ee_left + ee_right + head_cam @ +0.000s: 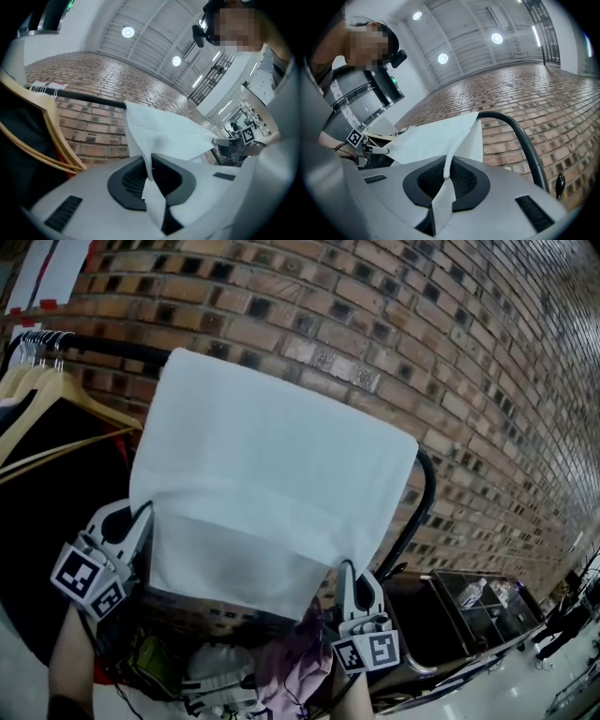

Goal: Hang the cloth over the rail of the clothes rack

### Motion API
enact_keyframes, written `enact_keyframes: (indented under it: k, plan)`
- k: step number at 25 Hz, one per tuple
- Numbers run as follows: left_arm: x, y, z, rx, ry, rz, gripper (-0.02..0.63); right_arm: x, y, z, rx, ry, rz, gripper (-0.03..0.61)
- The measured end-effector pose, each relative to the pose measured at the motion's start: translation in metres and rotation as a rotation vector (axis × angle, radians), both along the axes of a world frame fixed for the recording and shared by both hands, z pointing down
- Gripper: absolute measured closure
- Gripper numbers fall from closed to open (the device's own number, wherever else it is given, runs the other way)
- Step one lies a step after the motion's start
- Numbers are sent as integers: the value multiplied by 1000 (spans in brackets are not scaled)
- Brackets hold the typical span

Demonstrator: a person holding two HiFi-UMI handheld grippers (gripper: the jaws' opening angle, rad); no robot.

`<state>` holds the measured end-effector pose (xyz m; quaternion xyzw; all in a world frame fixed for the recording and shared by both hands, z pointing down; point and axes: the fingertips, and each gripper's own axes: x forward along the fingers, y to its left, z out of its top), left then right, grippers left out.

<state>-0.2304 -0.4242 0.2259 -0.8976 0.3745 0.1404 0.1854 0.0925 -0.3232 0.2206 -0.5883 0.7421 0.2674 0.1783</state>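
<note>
Brick wall [375, 315] behind. White cloth [272, 465], plain, smooth, draped over black rail [427, 486], faint crease seemingly across middle. Your left gripper [149, 171] and right gripper [446, 172] each pinch a lower corner.

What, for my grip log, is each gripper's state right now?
Left gripper: jaws shut on the cloth, at one lower corner.
Right gripper: jaws shut on the cloth, at the other lower corner.

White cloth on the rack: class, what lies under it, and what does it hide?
The black rail runs under the white cloth, showing only at either side. The stretch beneath the cloth is covered and cannot be seen.
</note>
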Motion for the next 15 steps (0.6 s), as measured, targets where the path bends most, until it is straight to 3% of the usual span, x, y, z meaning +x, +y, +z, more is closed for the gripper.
enact_keyframes:
  k: [5, 15]
  plan:
    - [1, -12, 28, -61, -14, -7, 579, 6, -9, 25, -31, -56, 13, 560]
    - [-1, -35, 94, -164, -25, -19, 578, 1, -28, 80, -100, -24, 83, 560]
